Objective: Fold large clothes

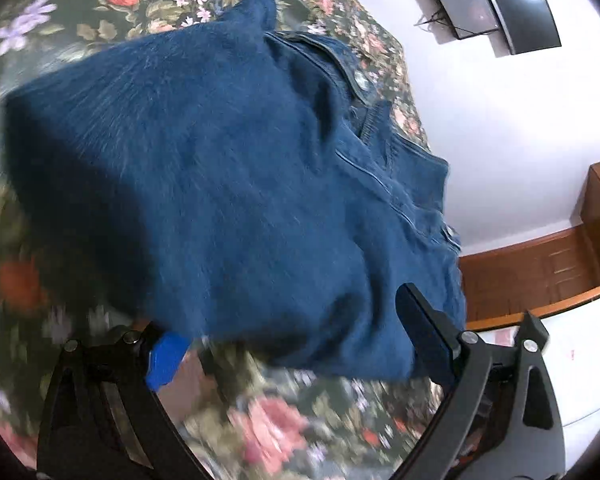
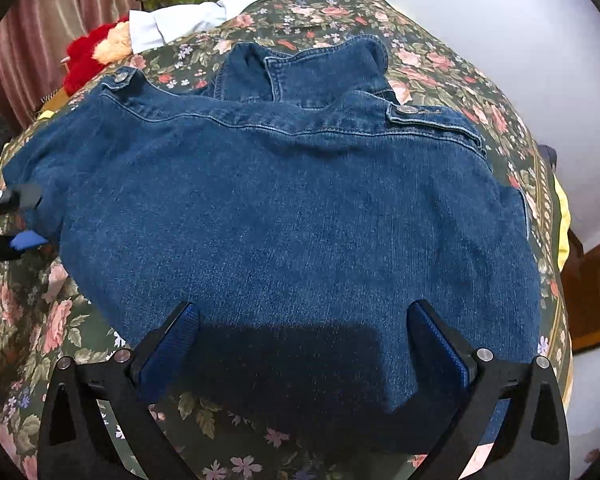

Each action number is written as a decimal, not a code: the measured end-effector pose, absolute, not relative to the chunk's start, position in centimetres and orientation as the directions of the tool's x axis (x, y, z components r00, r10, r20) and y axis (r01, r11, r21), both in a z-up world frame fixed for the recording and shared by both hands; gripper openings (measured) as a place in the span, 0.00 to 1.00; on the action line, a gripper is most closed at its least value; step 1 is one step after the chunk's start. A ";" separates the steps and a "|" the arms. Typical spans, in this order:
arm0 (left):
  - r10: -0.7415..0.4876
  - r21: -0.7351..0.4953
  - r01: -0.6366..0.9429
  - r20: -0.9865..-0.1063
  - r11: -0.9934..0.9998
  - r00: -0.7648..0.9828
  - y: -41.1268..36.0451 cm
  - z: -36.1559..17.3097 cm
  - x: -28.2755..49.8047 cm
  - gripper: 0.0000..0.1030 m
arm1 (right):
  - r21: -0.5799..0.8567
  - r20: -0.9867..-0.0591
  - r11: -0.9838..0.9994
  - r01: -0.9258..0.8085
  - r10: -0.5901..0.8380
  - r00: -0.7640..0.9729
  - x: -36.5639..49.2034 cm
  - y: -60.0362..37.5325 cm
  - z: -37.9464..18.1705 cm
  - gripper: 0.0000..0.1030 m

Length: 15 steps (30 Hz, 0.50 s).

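A blue denim jacket (image 2: 292, 208) lies folded on a floral bedspread (image 2: 40, 332), collar toward the far side, metal buttons on its tabs. My right gripper (image 2: 304, 340) is open, its blue-padded fingers (image 2: 172, 344) spread just above the jacket's near edge, holding nothing. My left gripper (image 1: 292, 340) is open at the jacket's (image 1: 220, 184) side edge; the cloth lies between and over its fingers (image 1: 424, 332), not pinched. The left gripper also shows in the right wrist view (image 2: 16, 216) at the jacket's left edge. The left view is motion-blurred.
A light blue shirt (image 2: 188, 20) and a red-and-orange fluffy item (image 2: 96, 52) lie at the bed's far left. Curtains (image 2: 40, 32) hang beyond. A white wall (image 1: 500, 128) with a mounted screen (image 1: 464, 4) and brown wooden furniture (image 1: 540, 272) border the bed's right side.
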<state>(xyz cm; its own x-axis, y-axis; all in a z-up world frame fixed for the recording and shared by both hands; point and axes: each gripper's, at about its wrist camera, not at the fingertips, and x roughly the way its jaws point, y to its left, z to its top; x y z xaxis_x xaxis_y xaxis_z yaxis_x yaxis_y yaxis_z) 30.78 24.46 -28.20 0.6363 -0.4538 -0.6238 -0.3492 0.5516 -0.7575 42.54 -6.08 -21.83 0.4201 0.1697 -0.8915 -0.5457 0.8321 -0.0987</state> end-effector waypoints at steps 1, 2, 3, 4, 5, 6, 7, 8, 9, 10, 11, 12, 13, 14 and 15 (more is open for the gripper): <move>-0.450 -0.762 -0.360 -0.621 0.538 0.642 24.7 -28.6 31.1 0.93 | -0.093 -0.891 0.832 -0.546 0.176 0.419 42.5 -6.2 -21.8 1.00; -0.444 -0.775 -0.362 -0.605 0.518 0.660 25.0 -28.7 31.5 0.93 | -0.087 -0.890 0.832 -0.547 0.182 0.419 42.5 -6.3 -21.8 1.00; -0.430 -0.778 -0.364 -0.599 0.512 0.676 25.1 -28.8 31.8 0.93 | -0.080 -0.888 0.833 -0.548 0.190 0.418 42.5 -6.4 -21.8 1.00; -0.409 -0.776 -0.370 -0.598 0.511 0.689 25.0 -28.7 32.1 0.93 | -0.075 -0.887 0.833 -0.548 0.195 0.419 42.4 -6.3 -21.8 1.00; -0.370 -0.761 -0.389 -0.611 0.519 0.700 24.9 -28.5 32.7 0.92 | -0.072 -0.886 0.834 -0.548 0.199 0.418 42.5 -6.5 -21.8 1.00; -0.338 -0.739 -0.411 -0.632 0.534 0.697 24.7 -28.4 33.2 0.86 | -0.064 -0.885 0.834 -0.547 0.206 0.418 42.5 -6.6 -21.8 1.00; -0.294 -0.701 -0.439 -0.666 0.563 0.685 24.3 -28.2 33.8 0.81 | -0.057 -0.884 0.835 -0.547 0.212 0.417 42.6 -6.7 -21.7 1.00; -0.254 -0.648 -0.468 -0.710 0.601 0.656 24.0 -28.0 34.4 0.68 | -0.043 -0.883 0.837 -0.546 0.224 0.413 42.9 -6.9 -21.7 1.00; -0.210 -0.579 -0.501 -0.762 0.643 0.612 23.4 -27.5 34.9 0.56 | -0.034 -0.882 0.838 -0.544 0.230 0.411 42.9 -7.0 -21.7 1.00; -0.167 -0.527 -0.513 -0.790 0.678 0.590 23.0 -26.8 35.0 0.50 | -0.026 -0.882 0.840 -0.542 0.236 0.409 43.0 -7.1 -21.7 1.00; -0.127 -0.483 -0.502 -0.799 0.718 0.588 22.4 -25.8 34.8 0.41 | -0.020 -0.881 0.840 -0.542 0.241 0.406 43.1 -7.1 -21.8 1.00; -0.109 -0.464 -0.486 -0.797 0.741 0.594 22.0 -25.1 34.6 0.35 | -0.019 -0.883 0.838 -0.545 0.241 0.402 43.3 -7.1 -21.8 1.00; -0.088 -0.443 -0.469 -0.792 0.764 0.604 21.6 -24.1 34.2 0.33 | -0.021 -0.885 0.837 -0.546 0.239 0.400 43.4 -7.0 -21.9 1.00; -0.081 -0.437 -0.461 -0.787 0.772 0.611 21.4 -23.5 33.9 0.31 | -0.022 -0.888 0.838 -0.545 0.234 0.396 43.5 -7.0 -21.8 1.00; -0.072 -0.430 -0.449 -0.780 0.783 0.621 21.2 -22.5 33.6 0.30 | -0.022 -0.896 0.840 -0.542 0.223 0.383 43.7 -6.8 -21.7 1.00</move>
<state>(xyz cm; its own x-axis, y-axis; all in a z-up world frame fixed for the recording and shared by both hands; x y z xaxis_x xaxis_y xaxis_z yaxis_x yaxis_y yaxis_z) 33.59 21.20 -22.53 0.6212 -0.0717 -0.7803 -0.4492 0.7834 -0.4296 43.68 -6.78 -21.75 0.3832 0.2231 -0.8963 -0.5416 0.8403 -0.0224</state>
